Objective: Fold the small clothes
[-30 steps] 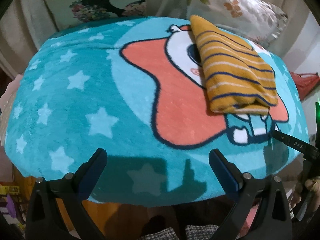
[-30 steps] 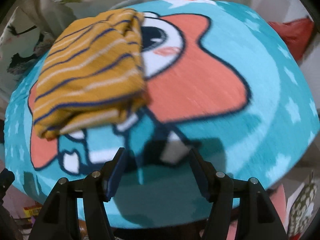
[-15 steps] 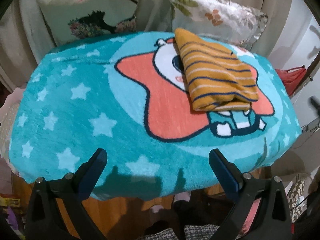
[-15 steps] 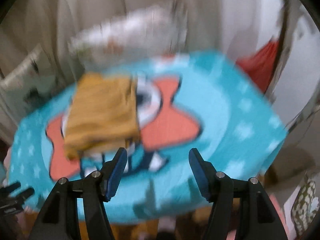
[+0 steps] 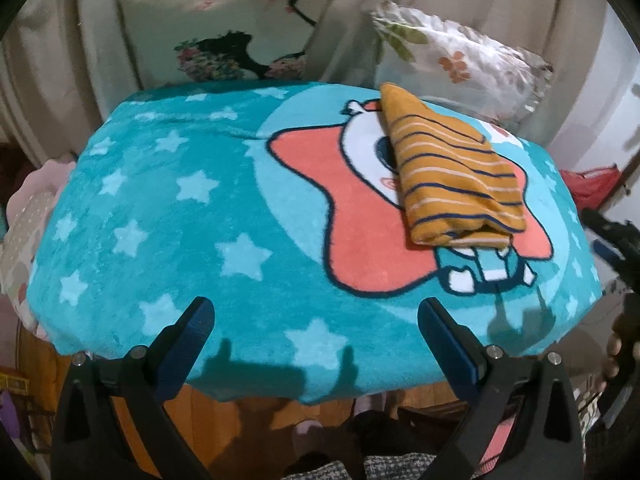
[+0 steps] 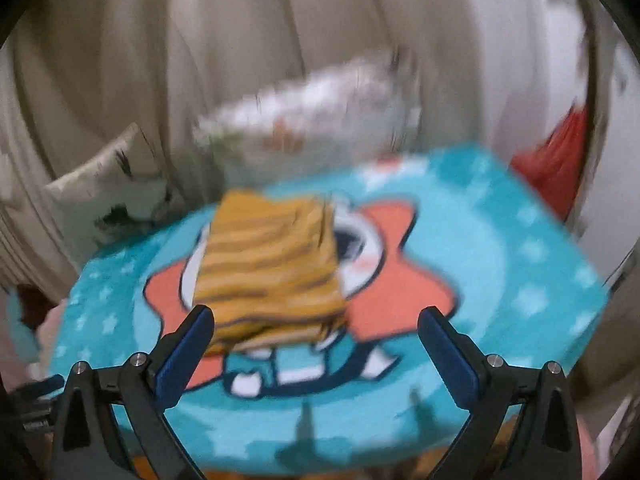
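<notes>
Mustard striped folded garment (image 5: 452,178) on blanket (image 5: 168,208), beyond both wide, empty jaws, right gripper (image 6: 316,330) opening

Blanket (image 5: 168,216): plush fleece, matt, fuzzy nap. Striped garment (image 5: 452,184): soft knit cloth, matt. Pillows (image 5: 224,28): smooth woven cloth (the floral one slightly shiny). Curtain (image 6: 240,52): plain matt fabric. Table (image 5: 224,412) under blanket: orange wood, smooth.
</notes>
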A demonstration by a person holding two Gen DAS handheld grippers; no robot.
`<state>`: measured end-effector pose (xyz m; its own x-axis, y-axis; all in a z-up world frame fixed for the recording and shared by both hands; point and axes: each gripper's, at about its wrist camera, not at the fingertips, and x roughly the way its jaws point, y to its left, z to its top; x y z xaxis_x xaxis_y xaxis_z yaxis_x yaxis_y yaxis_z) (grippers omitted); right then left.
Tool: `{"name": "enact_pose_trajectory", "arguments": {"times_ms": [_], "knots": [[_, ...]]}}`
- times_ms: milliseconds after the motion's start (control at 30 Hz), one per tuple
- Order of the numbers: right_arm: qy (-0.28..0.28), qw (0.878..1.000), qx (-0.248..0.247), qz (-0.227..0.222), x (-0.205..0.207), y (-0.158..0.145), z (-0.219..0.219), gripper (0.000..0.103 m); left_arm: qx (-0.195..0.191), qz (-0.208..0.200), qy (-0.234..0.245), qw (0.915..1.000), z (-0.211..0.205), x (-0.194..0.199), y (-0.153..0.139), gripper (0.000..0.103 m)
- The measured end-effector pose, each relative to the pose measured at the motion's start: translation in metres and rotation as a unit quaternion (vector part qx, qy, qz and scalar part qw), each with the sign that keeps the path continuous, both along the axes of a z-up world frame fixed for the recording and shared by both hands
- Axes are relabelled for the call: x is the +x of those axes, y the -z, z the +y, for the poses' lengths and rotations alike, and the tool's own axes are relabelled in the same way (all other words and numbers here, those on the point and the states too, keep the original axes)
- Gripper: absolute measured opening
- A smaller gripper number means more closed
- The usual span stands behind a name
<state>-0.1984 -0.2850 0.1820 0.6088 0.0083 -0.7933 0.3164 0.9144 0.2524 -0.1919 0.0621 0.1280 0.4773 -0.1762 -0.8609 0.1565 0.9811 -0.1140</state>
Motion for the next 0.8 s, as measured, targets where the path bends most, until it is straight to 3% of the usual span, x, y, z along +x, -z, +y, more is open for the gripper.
{"name": "enact_pose_trajectory", "arguments": {"times_ms": [33, 100, 200, 333, 467, 667, 700, 800], "knots": [[-0.007, 0.999, 0.025, 0.023, 0.015, 0.011, -0.004, 0.099, -0.001, 0.001, -0.012, 0.9999, 0.004, 0.003, 0.0, 0.101], [-0.006, 0.998, 0.044, 0.045, 0.03, 0.03, -0.01, 0.075, -0.003, 0.003, -0.034, 0.9994, 0.009, 0.007, -0.002, 0.101], [-0.001, 0.994, 0.077, 0.075, 0.06, 0.049, -0.032, 0.048, -0.007, 0.006, -0.062, 0.998, 0.013, 0.016, -0.004, 0.101], [-0.001, 0.99, 0.122, 0.07, 0.107, 0.065, -0.069, 0.047, 0.0, 0.009, -0.094, 0.9955, 0.006, 0.029, -0.003, 0.101], [-0.007, 0.983, 0.155, 0.094, 0.16, 0.088, -0.091, 0.051, 0.003, 0.031, -0.111, 0.9933, -0.012, 0.045, 0.008, 0.101], [-0.073, 0.97, 0.188, 0.135, 0.224, 0.129, -0.081, 0.05, 0.008, 0.058, -0.12, 0.9911, -0.048, 0.061, 0.021, 0.101], [-0.089, 0.966, 0.202, 0.134, 0.228, 0.132, -0.077, 0.032, 0.01, 0.059, -0.121, 0.9909, -0.053, 0.063, 0.022, 0.101], [-0.132, 0.965, 0.187, 0.127, 0.234, 0.127, -0.071, 0.015, 0.017, 0.062, -0.124, 0.9902, -0.066, 0.07, 0.025, 0.101]]}}
